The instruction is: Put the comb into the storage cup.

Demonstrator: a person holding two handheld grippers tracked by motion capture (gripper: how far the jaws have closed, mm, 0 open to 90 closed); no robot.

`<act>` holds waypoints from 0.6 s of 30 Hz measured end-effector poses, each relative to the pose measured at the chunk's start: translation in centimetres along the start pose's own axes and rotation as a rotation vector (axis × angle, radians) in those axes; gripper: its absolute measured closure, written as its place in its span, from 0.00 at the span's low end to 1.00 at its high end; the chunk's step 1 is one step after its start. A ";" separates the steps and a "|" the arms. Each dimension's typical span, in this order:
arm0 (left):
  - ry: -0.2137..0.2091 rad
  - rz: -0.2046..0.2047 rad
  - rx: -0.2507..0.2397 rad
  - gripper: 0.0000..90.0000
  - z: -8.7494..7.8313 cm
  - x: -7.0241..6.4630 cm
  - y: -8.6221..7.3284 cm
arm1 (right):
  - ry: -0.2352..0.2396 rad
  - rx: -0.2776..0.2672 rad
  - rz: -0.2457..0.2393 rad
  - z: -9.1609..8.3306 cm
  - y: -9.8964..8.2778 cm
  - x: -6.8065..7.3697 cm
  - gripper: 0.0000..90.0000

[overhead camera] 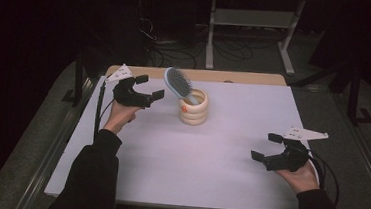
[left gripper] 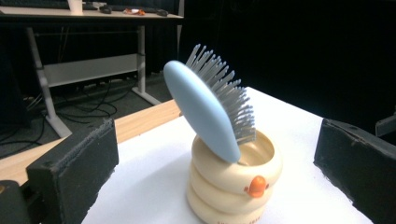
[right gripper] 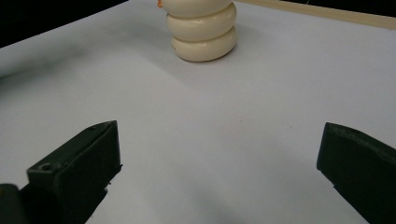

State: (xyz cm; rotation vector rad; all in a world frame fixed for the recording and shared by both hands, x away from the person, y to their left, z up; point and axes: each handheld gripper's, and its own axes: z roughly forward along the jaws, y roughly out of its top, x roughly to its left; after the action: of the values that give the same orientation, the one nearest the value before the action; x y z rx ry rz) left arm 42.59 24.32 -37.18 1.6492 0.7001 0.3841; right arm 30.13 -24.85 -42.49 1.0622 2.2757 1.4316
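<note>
A cream ringed cup (overhead camera: 194,108) with a small orange duck mark stands on the white table (overhead camera: 184,159), toward the back middle. A light blue hairbrush (overhead camera: 177,84) rests in it handle down, its head leaning left with grey bristles facing up and right. In the left gripper view the brush (left gripper: 205,112) and cup (left gripper: 233,184) sit just ahead between the jaws. My left gripper (overhead camera: 149,87) is open, a short way left of the brush head and apart from it. My right gripper (overhead camera: 265,147) is open and empty at the table's right, with the cup (right gripper: 203,32) far ahead.
A wooden strip (overhead camera: 196,75) runs along the table's back edge. Beyond it are a dark floor with cables (overhead camera: 178,46) and a white desk frame (overhead camera: 252,24). Bare white tabletop lies between the two grippers and in front of the cup.
</note>
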 end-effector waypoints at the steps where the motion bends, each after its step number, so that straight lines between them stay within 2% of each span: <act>1: -0.001 -0.004 -0.002 0.00 -0.2 0.1 -0.1 | 0.000 0.000 -0.001 0.0 0.0 0.0 0.00; 18: 0.020 0.009 -0.018 0.00 -3.0 0.3 -1.5 | -0.006 0.007 -0.001 0.1 -0.1 -0.1 0.00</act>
State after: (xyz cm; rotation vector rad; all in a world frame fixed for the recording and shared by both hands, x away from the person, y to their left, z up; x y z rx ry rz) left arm 40.62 26.96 -38.08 1.6345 0.7020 0.4127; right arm 30.21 -24.86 -42.69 1.0654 2.2778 1.4191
